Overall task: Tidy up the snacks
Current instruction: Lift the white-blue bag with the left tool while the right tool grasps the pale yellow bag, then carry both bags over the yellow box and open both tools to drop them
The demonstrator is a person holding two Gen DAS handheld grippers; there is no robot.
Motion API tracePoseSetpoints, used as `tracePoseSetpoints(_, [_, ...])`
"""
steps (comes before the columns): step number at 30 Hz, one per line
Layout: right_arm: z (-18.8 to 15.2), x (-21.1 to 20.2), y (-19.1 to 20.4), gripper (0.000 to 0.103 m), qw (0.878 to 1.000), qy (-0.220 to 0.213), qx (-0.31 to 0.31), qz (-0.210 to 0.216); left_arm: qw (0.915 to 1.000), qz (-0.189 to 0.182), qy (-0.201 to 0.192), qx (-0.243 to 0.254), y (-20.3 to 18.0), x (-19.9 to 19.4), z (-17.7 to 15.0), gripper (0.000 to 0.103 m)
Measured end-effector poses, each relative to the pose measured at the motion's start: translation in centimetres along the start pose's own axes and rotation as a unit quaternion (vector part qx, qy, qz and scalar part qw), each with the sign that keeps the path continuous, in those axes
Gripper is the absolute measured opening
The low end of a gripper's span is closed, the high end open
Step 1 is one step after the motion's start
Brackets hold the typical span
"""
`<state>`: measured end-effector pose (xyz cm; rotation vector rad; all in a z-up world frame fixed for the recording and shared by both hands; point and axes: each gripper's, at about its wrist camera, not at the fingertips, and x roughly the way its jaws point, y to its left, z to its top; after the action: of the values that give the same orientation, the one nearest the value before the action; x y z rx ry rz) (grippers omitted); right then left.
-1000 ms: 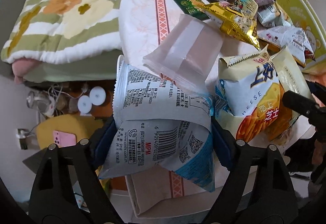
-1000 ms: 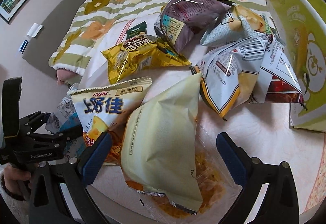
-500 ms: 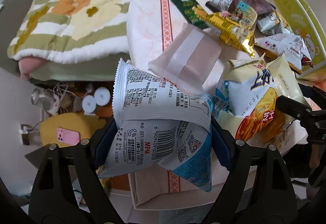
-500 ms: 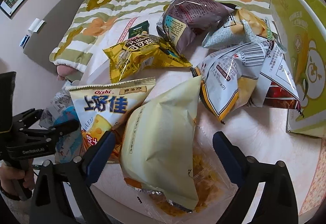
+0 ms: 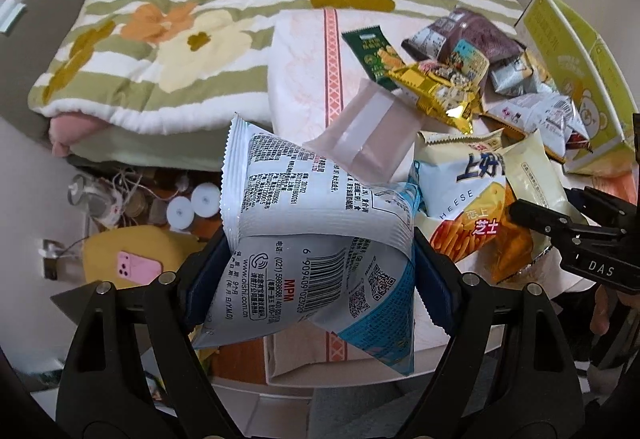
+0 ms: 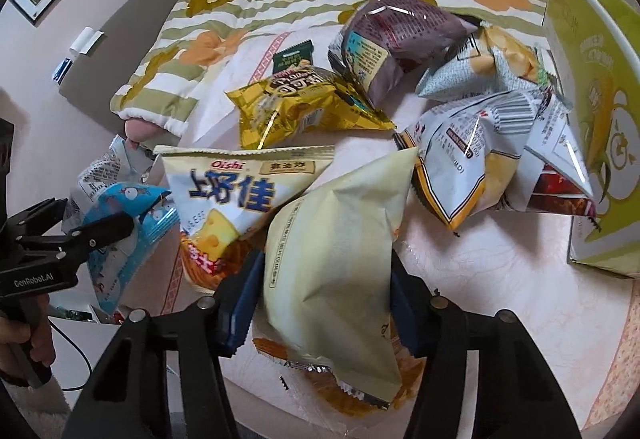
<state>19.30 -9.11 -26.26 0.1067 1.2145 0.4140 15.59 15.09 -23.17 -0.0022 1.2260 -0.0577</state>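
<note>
The left gripper [image 5: 320, 275] is clamped on a white and blue snack bag [image 5: 316, 243], whose back shows a barcode and "MPM"; the bag hangs just past the left edge of the table [image 6: 500, 279], over the floor clutter. The right gripper [image 6: 326, 295] is closed on a pale yellow bag [image 6: 336, 259] that lies at the near edge of the table, its lower end over the rim. Touching it on the left is a cheese snack bag [image 6: 236, 199] printed "Oishi" and "CHEESE". Behind these lie one gold bag [image 6: 300, 107], one small dark green packet [image 6: 292, 57], one purple bag [image 6: 396, 35] and two white bags [image 6: 472, 159], all close together. A yellow-green box [image 6: 592, 143] stands at the right edge. The only bare table surface is at the near right, between the pale yellow bag and the box. One pink translucent pouch [image 5: 368, 131] lies beside the held white bag. Behind the table is a flowered quilt [image 5: 180, 27].
</note>
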Motion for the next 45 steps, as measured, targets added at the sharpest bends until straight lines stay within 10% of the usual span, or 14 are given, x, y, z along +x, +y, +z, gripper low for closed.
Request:
tracePoseSetpoints(23, [0.5, -13.6, 0.5, 0.053, 0.989, -0.147, 0.012, 0.000, 0.9892, -0.044, -0.136, 0.035, -4.7, -10.8, 4.4, 0.082])
tracePoseSetpoints(45, [2.8, -25.4, -23.1, 0.053, 0.974, -0.209, 0.020, -0.086, 0.9786, -0.106, -0.134, 0.115, -35.8, -7.8, 13.5, 0.082])
